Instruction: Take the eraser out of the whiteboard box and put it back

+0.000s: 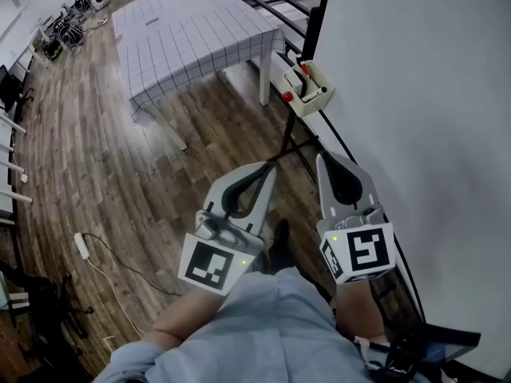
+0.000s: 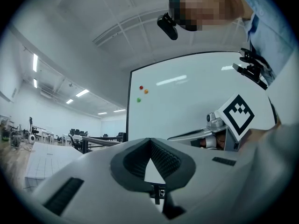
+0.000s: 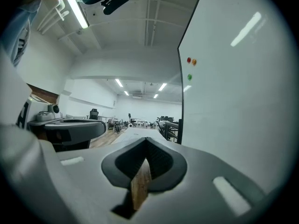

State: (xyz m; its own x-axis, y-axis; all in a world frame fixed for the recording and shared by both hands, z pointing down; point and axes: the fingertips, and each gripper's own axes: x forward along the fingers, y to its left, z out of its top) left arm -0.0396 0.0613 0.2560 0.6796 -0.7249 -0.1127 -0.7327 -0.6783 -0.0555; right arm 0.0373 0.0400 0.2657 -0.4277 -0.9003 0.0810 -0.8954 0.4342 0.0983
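The cream whiteboard box (image 1: pixel 308 92) hangs on the lower edge of the whiteboard (image 1: pixel 415 94), at the upper middle of the head view. Small items lie in it, one with a red part; I cannot tell which is the eraser. My left gripper (image 1: pixel 267 171) and right gripper (image 1: pixel 322 159) are side by side, well short of the box and pointing toward it. Both are shut with nothing held. In the left gripper view the left gripper (image 2: pixel 150 141) shows its jaws meeting at the tip. The right gripper (image 3: pixel 145 140) looks the same in the right gripper view.
A table with a checked cloth (image 1: pixel 192 30) stands on the wood floor beyond the box. The whiteboard's black stand legs (image 1: pixel 291 146) cross just ahead of the grippers. A power strip and cable (image 1: pixel 82 246) lie on the floor at left. Coloured magnets (image 3: pixel 189 62) dot the board.
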